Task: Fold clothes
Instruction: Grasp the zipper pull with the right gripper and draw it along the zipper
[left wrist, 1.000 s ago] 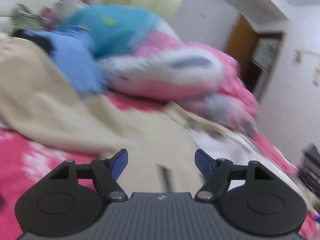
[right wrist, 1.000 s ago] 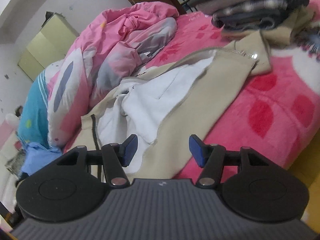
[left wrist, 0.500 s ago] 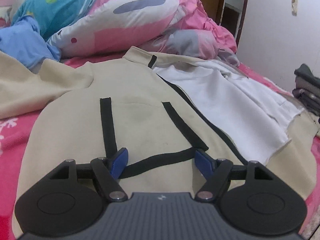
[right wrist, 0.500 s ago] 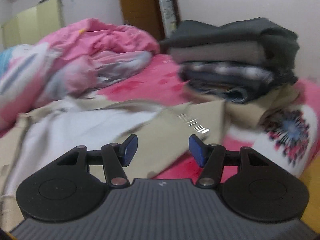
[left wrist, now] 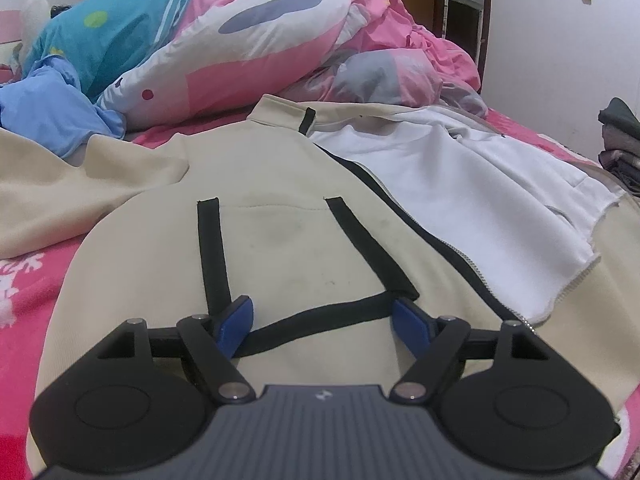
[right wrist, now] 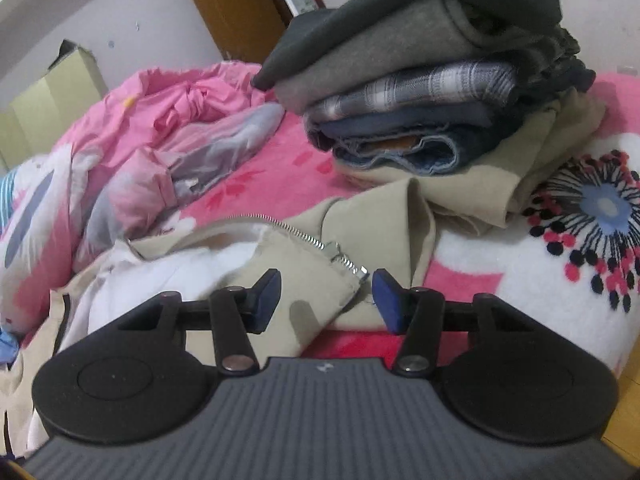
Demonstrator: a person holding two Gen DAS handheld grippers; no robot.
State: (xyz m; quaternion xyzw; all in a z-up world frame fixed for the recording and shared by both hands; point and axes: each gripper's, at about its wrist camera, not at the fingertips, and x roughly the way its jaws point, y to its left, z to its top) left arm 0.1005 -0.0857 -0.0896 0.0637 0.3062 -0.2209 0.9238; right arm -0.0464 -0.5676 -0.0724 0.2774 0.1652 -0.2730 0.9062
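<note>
Both the left tool (left wrist: 322,318) and right tool (right wrist: 326,298) gape over the beige jacket (left wrist: 288,240), no legible writing.

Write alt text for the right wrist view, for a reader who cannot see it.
The open right gripper hovers at the zipper corner of a beige jacket spread on a pink floral bed. Behind it stands a stack of folded clothes, with a crumpled pink duvet to the left.

Beige jacket (left wrist: 288,248) with black trim, white lining (left wrist: 460,184); pink floral blanket (right wrist: 520,272); pink-and-blue patterned duvet (left wrist: 248,44); grey, plaid, denim-blue folded stack (right wrist: 420,72).
</note>
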